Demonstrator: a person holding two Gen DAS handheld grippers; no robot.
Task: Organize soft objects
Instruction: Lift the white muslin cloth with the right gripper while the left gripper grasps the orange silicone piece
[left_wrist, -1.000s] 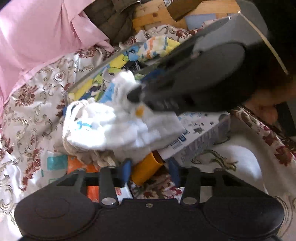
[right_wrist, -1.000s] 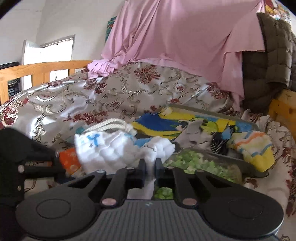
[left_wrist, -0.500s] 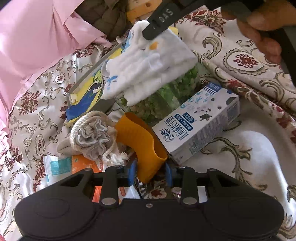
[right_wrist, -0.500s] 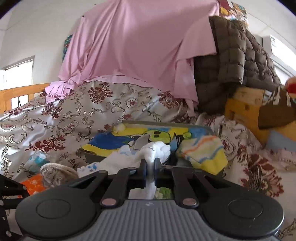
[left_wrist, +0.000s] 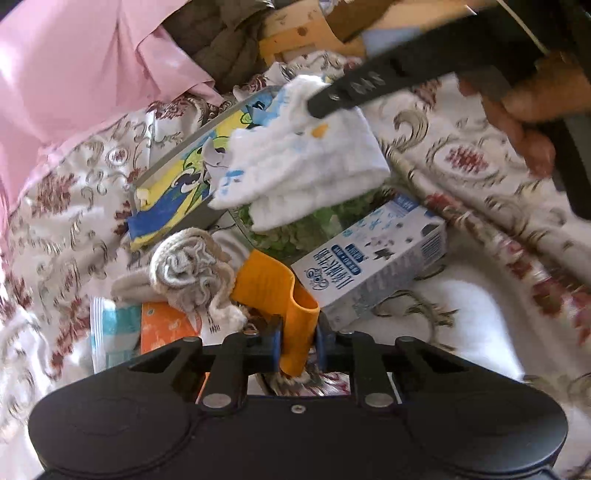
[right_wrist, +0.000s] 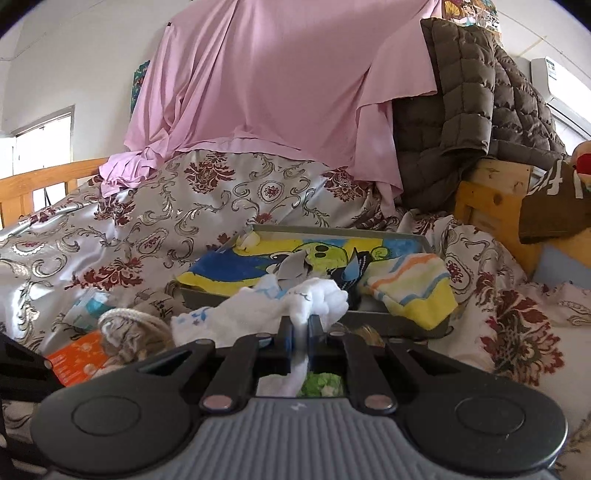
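**White cloth lifted over the bed clutter**

Nearest in the left wrist view, the left tool (left_wrist: 298, 341) is pinching an orange cup (left_wrist: 275, 291), its blue fingers (left_wrist: 275, 341) pressing on either side of the cup's rim. Just left of the cup a beige pouch (left_wrist: 184, 267) with a rope cord is lying on the bed (left_wrist: 461, 306), partly over an orange packet (left_wrist: 162, 325). Just right of the cup a milk carton (left_wrist: 373, 258) is lying on its side, touching the cup's edge.

Farther back, a bowl of green bits (left_wrist: 295, 229) is sitting behind the carton. Above it the right tool (left_wrist: 317, 101) is pinching a white cloth (left_wrist: 303, 162), which is hanging in the air over the bowl. In the right wrist view the same tool (right_wrist: 300, 332) is pressing tight on a fold of the cloth (right_wrist: 280, 314), the rest drooping to the left.

Beyond the cloth a grey tray (right_wrist: 369, 232) is holding a blue and yellow towel (right_wrist: 258, 266) and a striped cloth (right_wrist: 410, 288) draping over its near right edge. At the far end a pink sheet (right_wrist: 277, 92) and a brown quilted jacket (right_wrist: 465, 110) are hanging.
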